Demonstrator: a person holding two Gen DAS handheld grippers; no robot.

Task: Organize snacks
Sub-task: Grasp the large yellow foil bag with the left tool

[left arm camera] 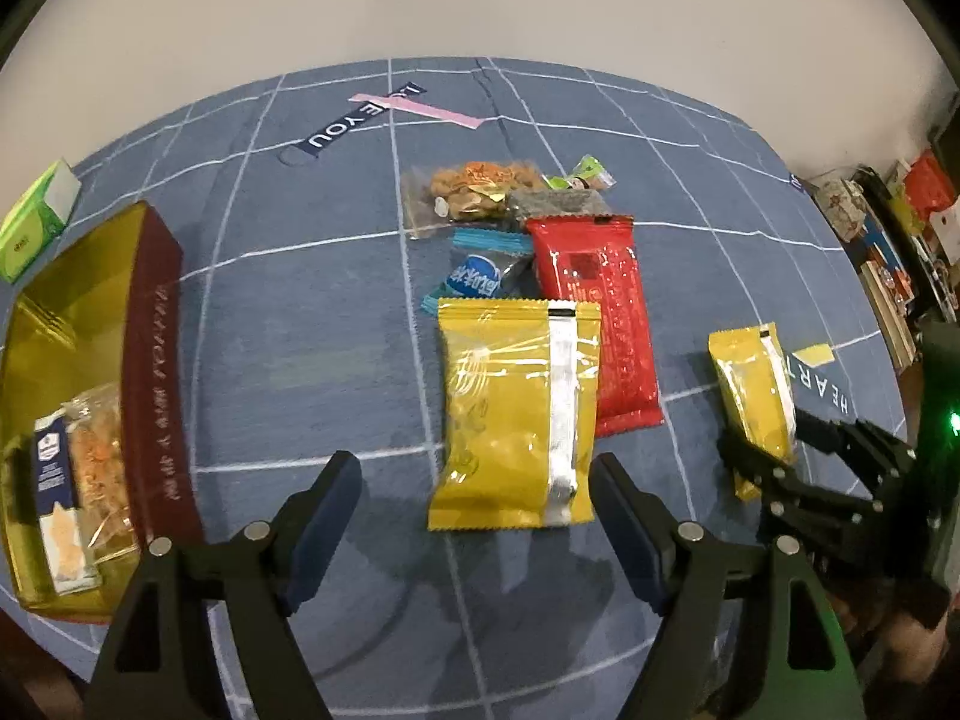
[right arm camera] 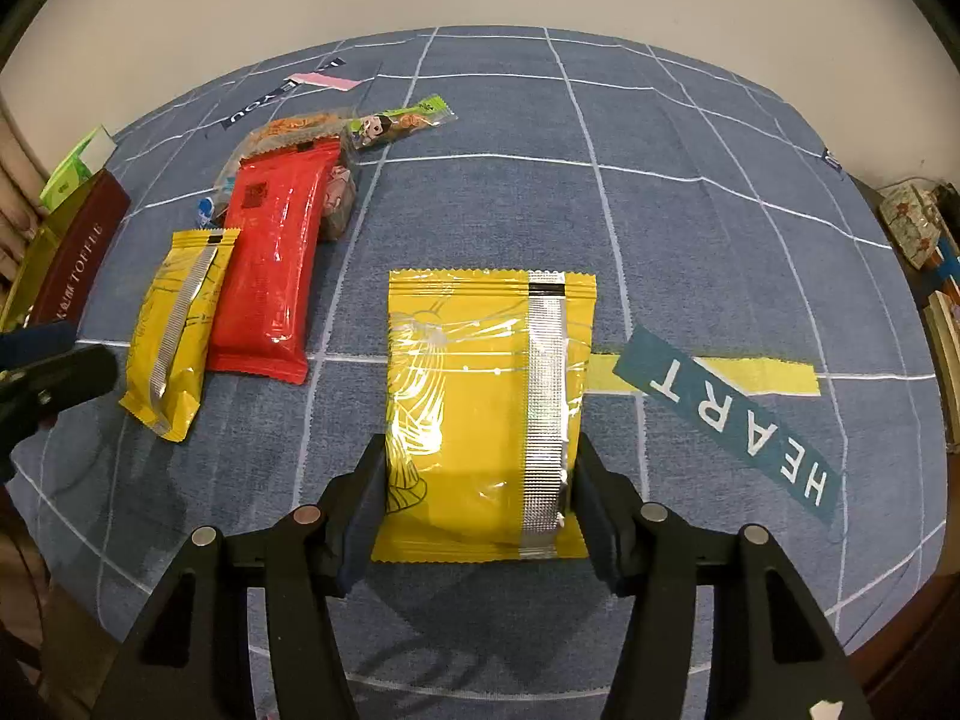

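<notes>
On a blue grid-patterned tablecloth (left arm camera: 312,324), snacks lie spread out for sorting. At far left in the left wrist view, a green carton (left arm camera: 36,222) rests beside an open gold box with a dark red wall (left arm camera: 153,360), which already holds a clear bag of crackers (left arm camera: 99,474) and a navy-and-white packet (left arm camera: 57,498). Toward the middle sits a loose pile: a clear bag of orange snacks (left arm camera: 474,192), a small green wrapper (left arm camera: 585,174), a blue packet (left arm camera: 480,276) and a red packet (left arm camera: 606,318) lying side by side. Just in front of the pile, a yellow packet (left arm camera: 516,414) with a silver seam lies flat, its near end between the spread fingers of the left gripper (left arm camera: 477,516), whose jaws stand wide apart and clear of the wrapper. To the right, a second yellow packet (right arm camera: 486,414) sits apart from the pile, near a teal strip reading "HEART" (right arm camera: 729,420). The right gripper (right arm camera: 474,516) clamps this packet by its near end, one pad pressed against each side. Shelves of clutter (left arm camera: 900,240) line the room's right edge.
</notes>
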